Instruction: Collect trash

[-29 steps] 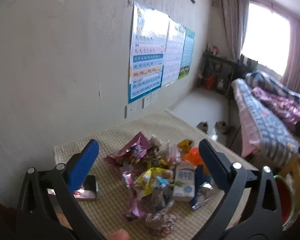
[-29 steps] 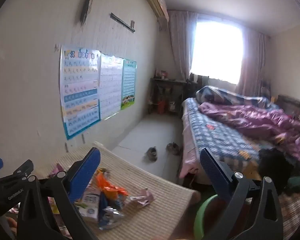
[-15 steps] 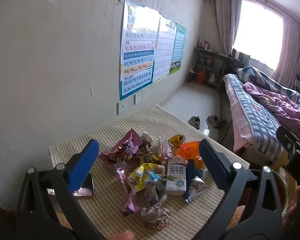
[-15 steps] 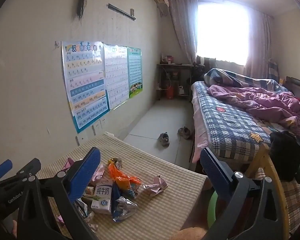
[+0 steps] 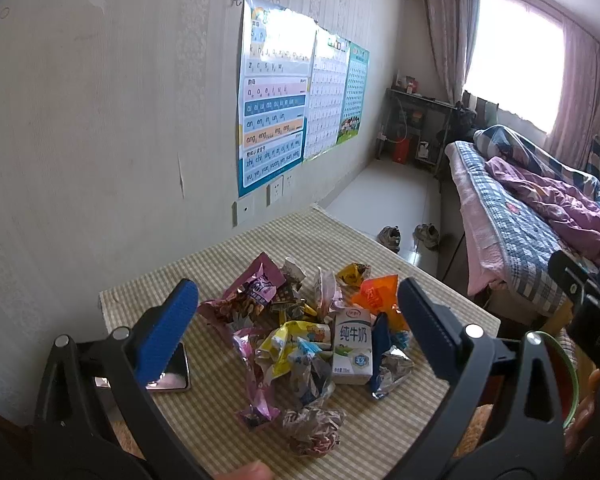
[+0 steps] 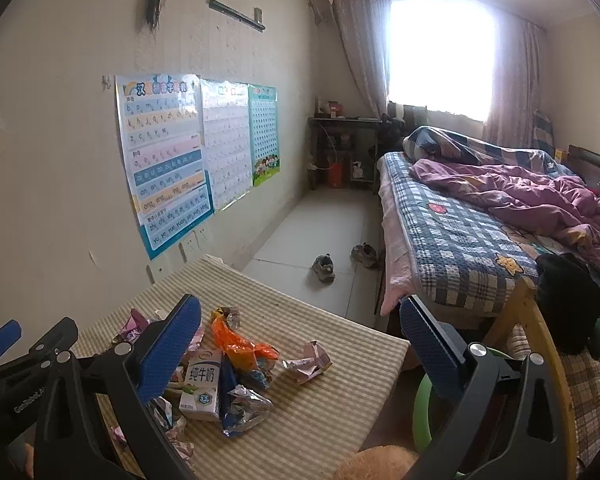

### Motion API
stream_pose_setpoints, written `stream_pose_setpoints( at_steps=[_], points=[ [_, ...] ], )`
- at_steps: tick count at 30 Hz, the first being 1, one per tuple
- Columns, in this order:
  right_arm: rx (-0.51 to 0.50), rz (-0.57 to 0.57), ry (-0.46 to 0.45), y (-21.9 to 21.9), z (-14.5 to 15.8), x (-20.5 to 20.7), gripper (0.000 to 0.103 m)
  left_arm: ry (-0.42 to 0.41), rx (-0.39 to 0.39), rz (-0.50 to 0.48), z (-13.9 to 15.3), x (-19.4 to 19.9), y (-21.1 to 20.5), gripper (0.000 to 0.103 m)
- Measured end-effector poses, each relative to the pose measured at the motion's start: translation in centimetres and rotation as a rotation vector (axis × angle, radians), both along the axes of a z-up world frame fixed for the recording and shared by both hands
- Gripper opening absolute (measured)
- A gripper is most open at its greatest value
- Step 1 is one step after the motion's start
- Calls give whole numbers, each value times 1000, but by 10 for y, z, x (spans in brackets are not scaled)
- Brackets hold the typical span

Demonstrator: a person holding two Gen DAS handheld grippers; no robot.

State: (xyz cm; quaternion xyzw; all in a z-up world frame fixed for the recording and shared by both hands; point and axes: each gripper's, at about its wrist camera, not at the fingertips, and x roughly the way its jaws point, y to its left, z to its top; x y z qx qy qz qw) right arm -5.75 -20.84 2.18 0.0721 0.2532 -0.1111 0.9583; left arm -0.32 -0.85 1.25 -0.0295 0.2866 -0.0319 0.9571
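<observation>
- Left wrist view: the left gripper (image 5: 298, 312) is wide open and holds nothing. It hangs over the trash (image 5: 300, 328) piled on the table (image 5: 380, 436)
- Right wrist view: the right gripper (image 6: 300, 338) is wide open too. The wrappers look light and crinkly; the milk box (image 6: 201, 385) looks stiff, so pinch its flat sides

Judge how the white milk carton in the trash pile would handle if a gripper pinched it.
The milk carton keeps its boxy shape, so it is probably stiffer than the crinkled wrappers around it. It leans among them, so a push would likely tip it. If empty, it should be light and may dent under a firm squeeze.
</observation>
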Motion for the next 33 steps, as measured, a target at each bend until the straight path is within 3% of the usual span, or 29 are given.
stream_pose_setpoints(
  at_steps=[33],
  points=[
    [-13,-16,29,-2,-12,-1,96,46,13,6,-8,6,2,98]
  ],
)
